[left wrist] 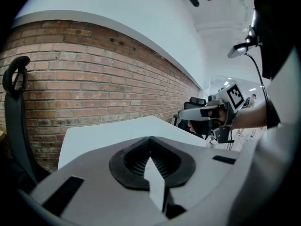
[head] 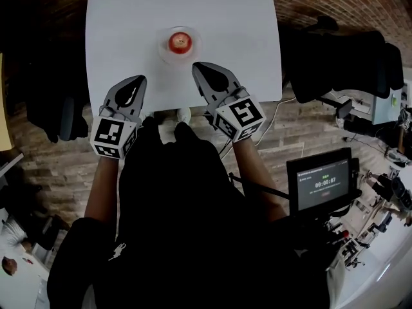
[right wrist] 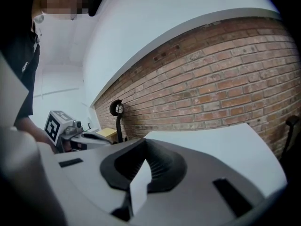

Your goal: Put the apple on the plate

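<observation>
The apple (head: 180, 42) is small, round and red, with a paler yellowish patch on top. It sits in the middle of a pale round plate (head: 163, 50). The plate lies toward the far middle of the white surface (head: 122, 31), well in from every edge.

At the far left, a black chair (head: 61, 111) stands just off the surface's left edge, at 9 o'clock from the left claw (head: 140, 80). That claw hangs over the near part of the surface with its jaws together and nothing between them. The apple lies at 1 o'clock from its tip, and bare white surface lies between the two. A broad strip of open surface runs from the plate out to the left edge.

The right claw (head: 197, 65) also has its jaws pressed together and empty. Its tip is near the plate's near rim, and the apple is at 11 o'clock from it. I cannot tell whether the tip touches the rim. From the plate toward 3 o'clock, the surface is open as far as the right edge.

Past that edge stand more black chairs (head: 347, 56), and a pale cable (head: 273, 111) trails off the near right corner. A small screen (head: 320, 184) sits at 5 o'clock from the right claw, well apart from the surface.
</observation>
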### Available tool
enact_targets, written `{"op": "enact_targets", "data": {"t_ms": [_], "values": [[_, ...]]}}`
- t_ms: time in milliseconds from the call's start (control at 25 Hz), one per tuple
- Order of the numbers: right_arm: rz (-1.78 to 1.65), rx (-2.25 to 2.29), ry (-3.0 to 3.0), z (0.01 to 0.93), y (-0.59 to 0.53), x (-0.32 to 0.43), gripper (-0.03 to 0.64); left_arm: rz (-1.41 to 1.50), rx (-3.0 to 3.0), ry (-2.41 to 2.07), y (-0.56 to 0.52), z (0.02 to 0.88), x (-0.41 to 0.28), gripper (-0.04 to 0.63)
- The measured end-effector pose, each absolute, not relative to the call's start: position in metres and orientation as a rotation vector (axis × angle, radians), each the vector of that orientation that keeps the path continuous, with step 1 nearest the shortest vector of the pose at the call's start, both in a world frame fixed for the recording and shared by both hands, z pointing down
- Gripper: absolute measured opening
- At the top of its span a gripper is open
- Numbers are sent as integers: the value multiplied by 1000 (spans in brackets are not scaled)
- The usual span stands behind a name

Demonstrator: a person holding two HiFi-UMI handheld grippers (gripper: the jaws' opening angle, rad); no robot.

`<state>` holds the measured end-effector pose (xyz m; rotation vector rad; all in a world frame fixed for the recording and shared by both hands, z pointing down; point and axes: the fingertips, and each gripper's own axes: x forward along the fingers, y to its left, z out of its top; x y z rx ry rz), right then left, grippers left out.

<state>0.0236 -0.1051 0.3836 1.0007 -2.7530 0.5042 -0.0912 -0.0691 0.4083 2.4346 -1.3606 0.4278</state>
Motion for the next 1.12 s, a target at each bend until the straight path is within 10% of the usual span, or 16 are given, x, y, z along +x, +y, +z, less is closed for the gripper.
{"op": "enact_targets", "data": {"t_ms": [1120], "values": [[475, 1086, -2480, 501, -173, 13, 0, 536, 2443, -1119, -135, 495, -95, 8]]}}
